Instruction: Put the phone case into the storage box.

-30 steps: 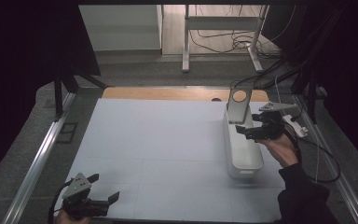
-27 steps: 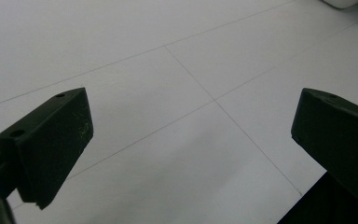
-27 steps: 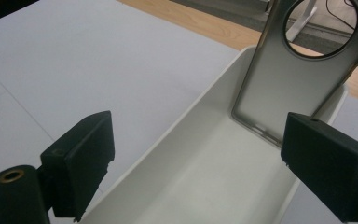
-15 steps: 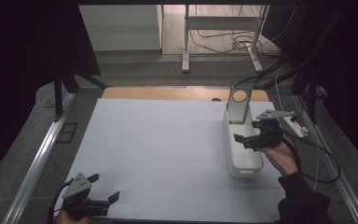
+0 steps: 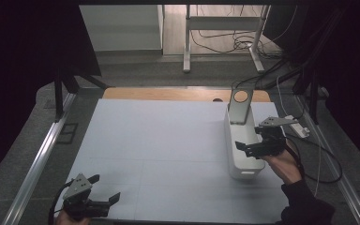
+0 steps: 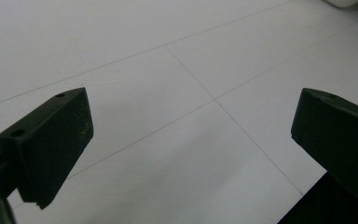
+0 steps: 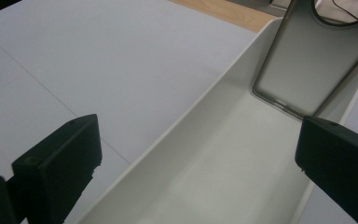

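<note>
Here, the right gripper (image 5: pixel 258 146) is hovering over the near end of a long white bin (image 5: pixel 239 159) — jaws spread wide, gripping nothing. A grey phone case (image 5: pixel 239 106) is leaning upright at the bin's far end. The left gripper (image 5: pixel 93 199) is sitting at the table's (image 5: pixel 159 140) near-left edge, jaws also parted.

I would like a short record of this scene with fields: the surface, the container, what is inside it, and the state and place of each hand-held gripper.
surface: white table top with thin seam lines
container: long white bin, at the right side of the table
contents: grey phone case with a round hole, leaning upright at the bin's far end
left hand-held gripper: open, at the near left corner above bare table
right hand-held gripper: open, over the bin's near part, holding nothing
</note>
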### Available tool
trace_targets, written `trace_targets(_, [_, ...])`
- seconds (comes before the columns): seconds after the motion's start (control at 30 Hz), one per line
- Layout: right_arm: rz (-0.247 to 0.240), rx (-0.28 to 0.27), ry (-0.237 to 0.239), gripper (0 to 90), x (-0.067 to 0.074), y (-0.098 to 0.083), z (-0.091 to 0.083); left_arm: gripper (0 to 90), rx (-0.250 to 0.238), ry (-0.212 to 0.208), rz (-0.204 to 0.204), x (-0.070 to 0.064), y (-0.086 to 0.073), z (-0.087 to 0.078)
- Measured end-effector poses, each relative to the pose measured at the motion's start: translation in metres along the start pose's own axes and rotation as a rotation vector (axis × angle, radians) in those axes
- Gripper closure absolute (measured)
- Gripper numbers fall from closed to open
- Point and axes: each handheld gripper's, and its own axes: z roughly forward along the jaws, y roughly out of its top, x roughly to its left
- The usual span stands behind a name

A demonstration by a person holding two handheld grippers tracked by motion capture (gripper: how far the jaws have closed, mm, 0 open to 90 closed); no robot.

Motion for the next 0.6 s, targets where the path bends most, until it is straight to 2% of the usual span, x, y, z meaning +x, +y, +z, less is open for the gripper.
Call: trace_targets(0.6, [-0.006, 0.004, -0.003, 0.0, 0.014, -0.017, -0.01, 0.2, 0.003, 0.002, 0.0, 0.0, 0.0, 0.0])
